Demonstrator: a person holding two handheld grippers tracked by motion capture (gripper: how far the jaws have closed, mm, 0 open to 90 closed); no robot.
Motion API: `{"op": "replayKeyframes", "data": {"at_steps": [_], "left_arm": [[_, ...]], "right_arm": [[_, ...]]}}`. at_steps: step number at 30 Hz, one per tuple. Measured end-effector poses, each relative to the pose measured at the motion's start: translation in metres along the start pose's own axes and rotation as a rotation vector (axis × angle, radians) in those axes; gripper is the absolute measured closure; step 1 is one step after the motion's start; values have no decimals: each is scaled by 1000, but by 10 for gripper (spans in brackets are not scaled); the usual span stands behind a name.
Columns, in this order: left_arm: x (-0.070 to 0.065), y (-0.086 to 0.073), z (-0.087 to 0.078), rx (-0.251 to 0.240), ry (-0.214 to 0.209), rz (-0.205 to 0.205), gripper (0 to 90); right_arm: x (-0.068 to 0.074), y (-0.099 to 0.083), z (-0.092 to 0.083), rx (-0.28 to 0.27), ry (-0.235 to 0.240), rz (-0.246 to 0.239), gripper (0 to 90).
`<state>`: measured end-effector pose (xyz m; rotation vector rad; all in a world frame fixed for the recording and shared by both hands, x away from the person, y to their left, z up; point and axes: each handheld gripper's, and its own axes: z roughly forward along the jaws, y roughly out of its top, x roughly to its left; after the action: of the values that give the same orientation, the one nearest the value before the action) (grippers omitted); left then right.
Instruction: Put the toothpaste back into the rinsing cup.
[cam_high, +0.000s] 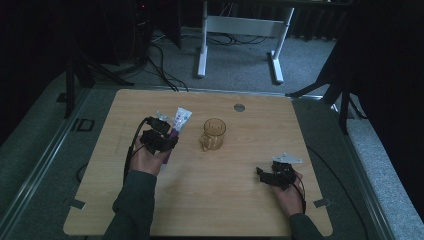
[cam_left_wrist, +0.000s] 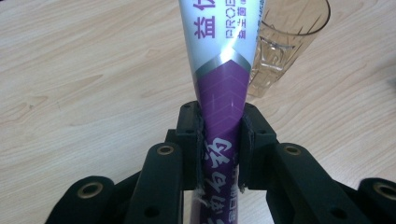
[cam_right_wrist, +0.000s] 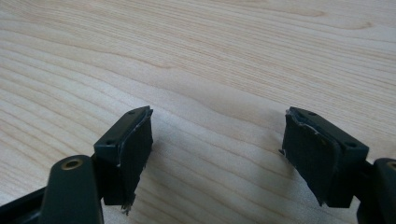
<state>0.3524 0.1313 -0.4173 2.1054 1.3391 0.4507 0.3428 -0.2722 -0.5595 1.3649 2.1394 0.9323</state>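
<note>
Pale wood table (cam_high: 210, 205), dark room behind. White-and-purple tube (cam_left_wrist: 223, 84) pinched in the left gripper (cam_left_wrist: 221, 140) just beside an empty clear glass (cam_left_wrist: 285, 42). Right gripper (cam_right_wrist: 217, 149) low over bare wood, jaws wide apart.

Light wooden bench (cam_high: 215, 200) with rounded corners, pale grain running lengthwise, 1 small grey round cap (cam_high: 239, 107) set in its far edge, 1 clear amber-tinted glass mug (cam_high: 213, 134) standing upright near the middle, grey carpeted floor (cam_high: 240, 70) around.
</note>
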Motion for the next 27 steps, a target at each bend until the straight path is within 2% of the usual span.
{"op": "replayKeyframes", "data": {"at_steps": [18, 20, 27], "left_arm": [[-2, 6, -1, -70, -5, -16, 731], [-2, 7, 0, -62, -12, -12, 731], [-4, 10, 2, -83, -13, -5, 731]], "right_arm": [[0, 0, 0, 0, 0, 0, 242], [0, 0, 0, 0, 0, 0, 242], [0, 0, 0, 0, 0, 0, 242]]}}
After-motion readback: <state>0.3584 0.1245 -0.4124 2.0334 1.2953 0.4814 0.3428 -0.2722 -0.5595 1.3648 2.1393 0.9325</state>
